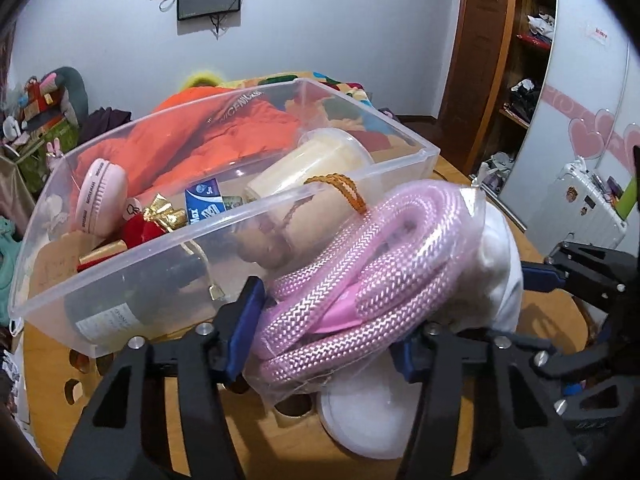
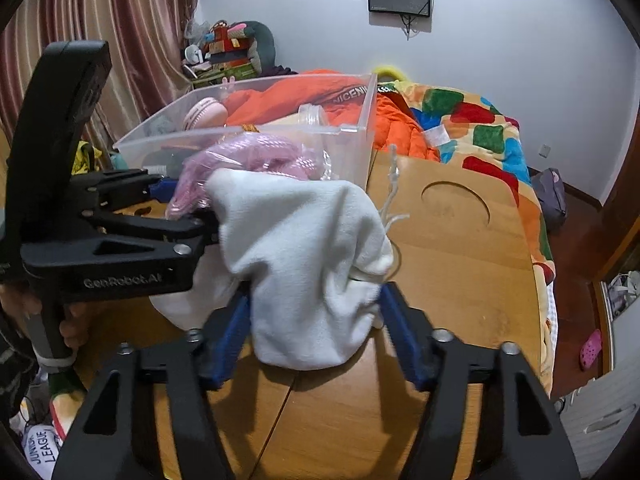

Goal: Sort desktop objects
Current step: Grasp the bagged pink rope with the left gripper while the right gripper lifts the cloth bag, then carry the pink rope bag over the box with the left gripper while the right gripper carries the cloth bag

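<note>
Between my left gripper's [image 1: 324,332] blue pads sits the bagged pink rope [image 1: 352,280], clamped from both sides, lifted just near of the clear plastic bin [image 1: 240,208]. My right gripper [image 2: 316,320] pinches the white fleece cloth [image 2: 308,248] on both flanks; cloth hangs above the wooden table [image 2: 460,248] and touches the rope bag on its left. Bin stands on the table's far left, holding a pink round case [image 1: 100,196], blue packet [image 1: 204,200], cream jar [image 1: 316,160], dark bottle [image 1: 132,300]. Orange jacket [image 2: 400,128] lies beyond the bin.
</note>
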{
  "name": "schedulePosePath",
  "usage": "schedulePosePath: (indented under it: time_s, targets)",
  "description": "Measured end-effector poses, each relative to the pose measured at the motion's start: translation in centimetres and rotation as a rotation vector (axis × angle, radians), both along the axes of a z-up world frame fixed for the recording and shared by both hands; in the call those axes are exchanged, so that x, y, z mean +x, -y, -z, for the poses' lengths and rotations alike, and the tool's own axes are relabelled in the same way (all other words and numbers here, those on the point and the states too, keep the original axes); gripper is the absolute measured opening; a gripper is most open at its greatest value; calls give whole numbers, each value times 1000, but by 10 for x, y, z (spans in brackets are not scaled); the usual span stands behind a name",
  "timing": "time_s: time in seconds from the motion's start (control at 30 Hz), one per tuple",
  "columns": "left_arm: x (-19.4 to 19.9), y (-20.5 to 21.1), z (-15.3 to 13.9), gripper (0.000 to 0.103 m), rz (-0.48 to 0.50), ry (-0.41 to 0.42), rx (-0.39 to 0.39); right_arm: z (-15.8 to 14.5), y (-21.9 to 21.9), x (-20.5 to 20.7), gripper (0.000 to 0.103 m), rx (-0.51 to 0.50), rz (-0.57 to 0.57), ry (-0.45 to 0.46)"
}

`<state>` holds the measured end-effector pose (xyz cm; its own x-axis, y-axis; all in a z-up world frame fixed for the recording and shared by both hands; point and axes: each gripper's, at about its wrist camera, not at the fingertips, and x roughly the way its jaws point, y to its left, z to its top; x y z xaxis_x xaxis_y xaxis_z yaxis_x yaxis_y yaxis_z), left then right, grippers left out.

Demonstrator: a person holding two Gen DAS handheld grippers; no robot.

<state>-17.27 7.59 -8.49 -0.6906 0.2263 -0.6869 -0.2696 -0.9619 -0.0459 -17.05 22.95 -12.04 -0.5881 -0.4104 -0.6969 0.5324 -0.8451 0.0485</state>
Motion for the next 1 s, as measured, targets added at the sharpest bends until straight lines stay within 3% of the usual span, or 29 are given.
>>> schedulePosePath:
  time_s: [0.03,0.1,0.67,1.0]
  targets:
    - [0,1,0,49,-2,-8,-2,-2,-1,1,42,-4,-2,-4]
    - [1,4,-1,44,0,-13,10,-4,-2,1,25,-17,-11,3]
    - [36,29,-21,26,8,-67,95,-44,-11,17,22,-113,15,-59]
    - [52,42,-37,24,10,-116,132,-70,-6,26,21,-144,1,-113]
